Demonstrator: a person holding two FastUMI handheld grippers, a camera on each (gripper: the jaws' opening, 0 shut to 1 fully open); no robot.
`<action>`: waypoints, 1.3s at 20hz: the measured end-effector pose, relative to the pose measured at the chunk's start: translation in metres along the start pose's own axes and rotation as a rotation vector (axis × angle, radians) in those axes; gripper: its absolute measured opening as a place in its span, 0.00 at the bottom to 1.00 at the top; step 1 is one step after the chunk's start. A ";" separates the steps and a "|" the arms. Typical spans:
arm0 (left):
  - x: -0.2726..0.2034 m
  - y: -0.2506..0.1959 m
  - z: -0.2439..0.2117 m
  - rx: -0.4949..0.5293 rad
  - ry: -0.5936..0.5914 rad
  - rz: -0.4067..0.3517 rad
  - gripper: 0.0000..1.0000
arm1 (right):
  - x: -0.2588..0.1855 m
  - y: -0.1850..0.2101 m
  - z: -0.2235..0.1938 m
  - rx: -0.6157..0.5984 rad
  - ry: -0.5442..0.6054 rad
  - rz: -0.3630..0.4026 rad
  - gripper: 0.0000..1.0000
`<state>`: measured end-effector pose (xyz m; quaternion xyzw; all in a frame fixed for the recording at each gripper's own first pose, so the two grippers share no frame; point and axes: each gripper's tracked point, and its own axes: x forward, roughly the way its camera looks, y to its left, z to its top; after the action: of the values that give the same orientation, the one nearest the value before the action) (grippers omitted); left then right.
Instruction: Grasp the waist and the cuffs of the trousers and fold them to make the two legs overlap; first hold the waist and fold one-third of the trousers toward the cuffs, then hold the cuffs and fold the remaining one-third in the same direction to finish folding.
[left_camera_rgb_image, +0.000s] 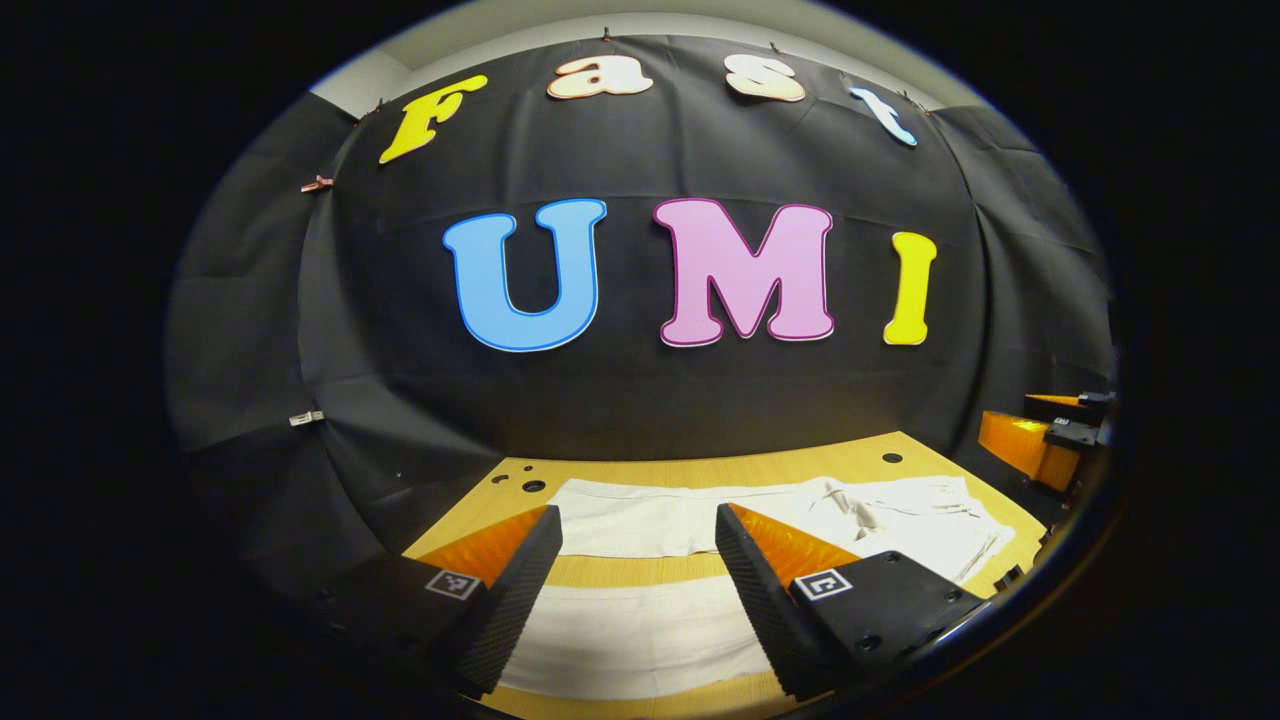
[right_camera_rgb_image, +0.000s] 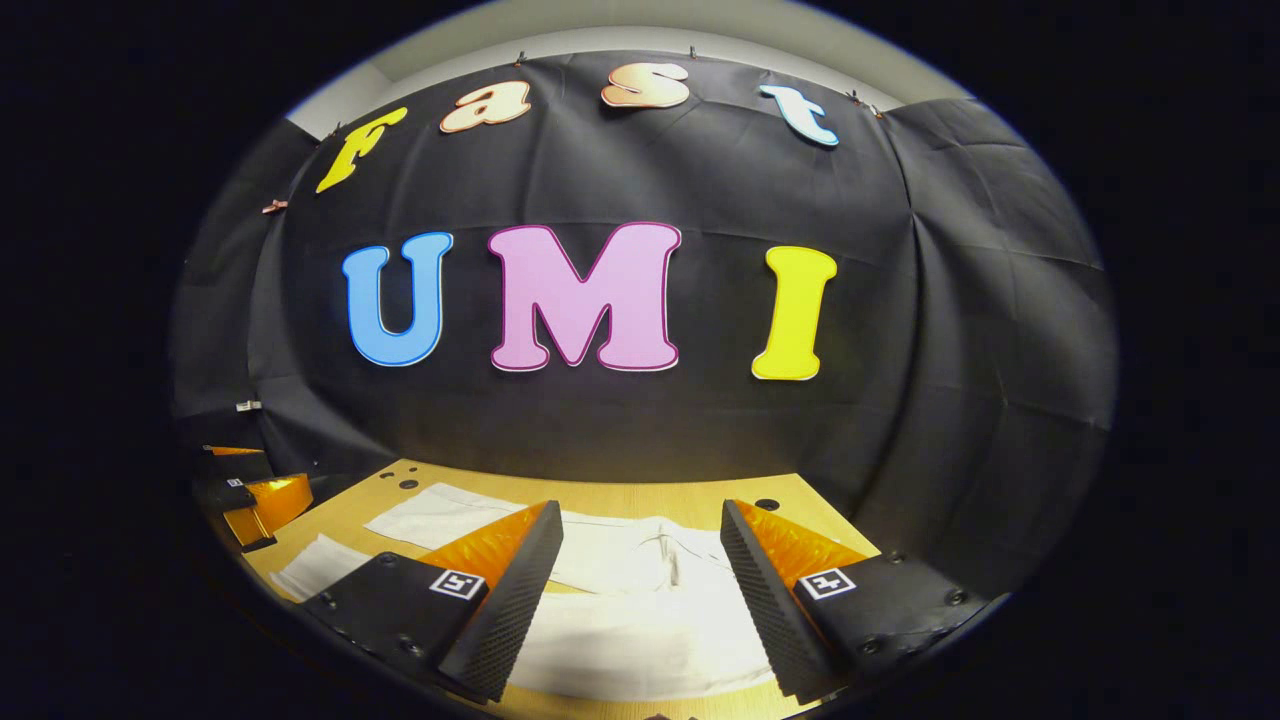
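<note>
White trousers (left_camera_rgb_image: 640, 520) lie flat on the wooden table (left_camera_rgb_image: 700, 468), both legs spread apart side by side, with the waist toward the right in the left gripper view. My left gripper (left_camera_rgb_image: 638, 590) hovers open above the legs, nothing between its fingers. In the right gripper view the trousers (right_camera_rgb_image: 630, 600) show their waist and fly seam, and my right gripper (right_camera_rgb_image: 640, 595) stands open over that waist end. The other gripper appears at the far right of the left gripper view (left_camera_rgb_image: 1050, 445) and at the far left of the right gripper view (right_camera_rgb_image: 250, 500).
Black cloth forms the booth wall (left_camera_rgb_image: 640, 380) right behind the table's far edge. Small dark holes (left_camera_rgb_image: 530, 485) dot the tabletop near its back corners. A strip of bare wood shows between the two trouser legs.
</note>
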<state>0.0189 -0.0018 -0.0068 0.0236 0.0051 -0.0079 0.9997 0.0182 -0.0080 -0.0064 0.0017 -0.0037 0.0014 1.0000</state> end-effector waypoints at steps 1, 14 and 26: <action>0.000 0.001 0.000 0.002 0.002 0.001 0.98 | 0.002 -0.002 -0.001 -0.009 0.006 -0.009 0.97; 0.013 0.026 -0.006 0.014 0.030 0.085 0.96 | 0.032 -0.070 -0.027 -0.273 0.061 0.006 0.98; 0.028 0.019 -0.045 -0.028 0.130 0.188 0.96 | 0.042 -0.174 -0.127 -0.718 0.250 0.191 0.98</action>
<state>0.0468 0.0187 -0.0512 0.0107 0.0678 0.0875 0.9938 0.0615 -0.1819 -0.1339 -0.3488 0.1176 0.0933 0.9251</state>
